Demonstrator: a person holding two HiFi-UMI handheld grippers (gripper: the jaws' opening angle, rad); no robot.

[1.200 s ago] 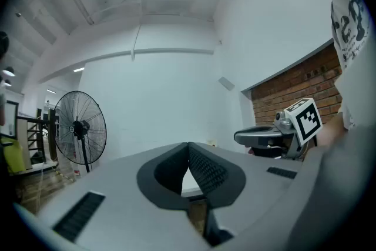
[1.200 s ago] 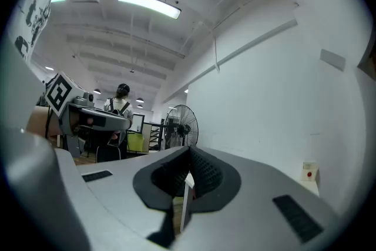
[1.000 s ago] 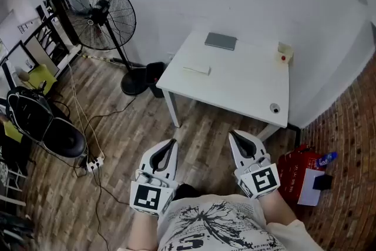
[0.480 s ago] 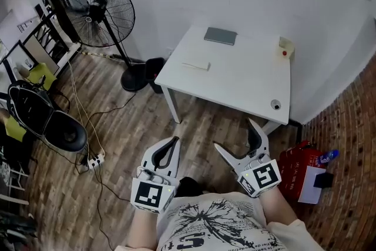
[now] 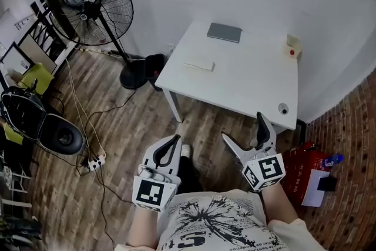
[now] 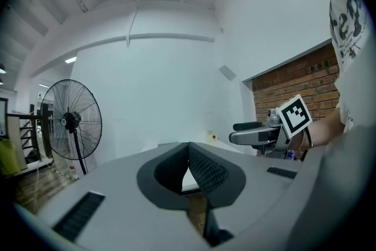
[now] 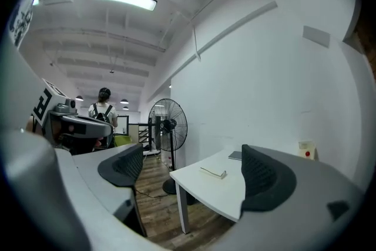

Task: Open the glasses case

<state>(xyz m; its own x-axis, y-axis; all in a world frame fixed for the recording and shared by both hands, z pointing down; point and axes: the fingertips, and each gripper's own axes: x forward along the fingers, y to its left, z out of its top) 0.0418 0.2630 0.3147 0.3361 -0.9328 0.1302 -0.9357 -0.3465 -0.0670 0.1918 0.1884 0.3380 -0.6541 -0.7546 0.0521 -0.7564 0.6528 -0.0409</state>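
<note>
Well, I'm standing short of the white table (image 5: 249, 79), both grippers held over the wooden floor (image 5: 117, 120) in front of me and touching nothing. My left gripper (image 5: 172, 141) has its jaws pressed together with nothing between them; in the left gripper view the two ribbed pads meet in one line. My right gripper (image 5: 242, 126) is spread wide, also empty, and through the gap between its jaws I can see the table's near left corner and the things on it.

What I take for the glasses case (image 5: 198, 66) is a slim white box lying flat and closed near the table's left edge, well apart from both grippers. Beyond it, at the far edge towards the far left corner, lies a flat grey slab (image 5: 224, 32). A small beige box (image 5: 293, 46) with a red dot sits at the far right corner, and a small round thing (image 5: 284, 109) sits at the near right corner, nearest my right gripper. A black standing fan (image 5: 88, 6) is off to the table's left.
</note>
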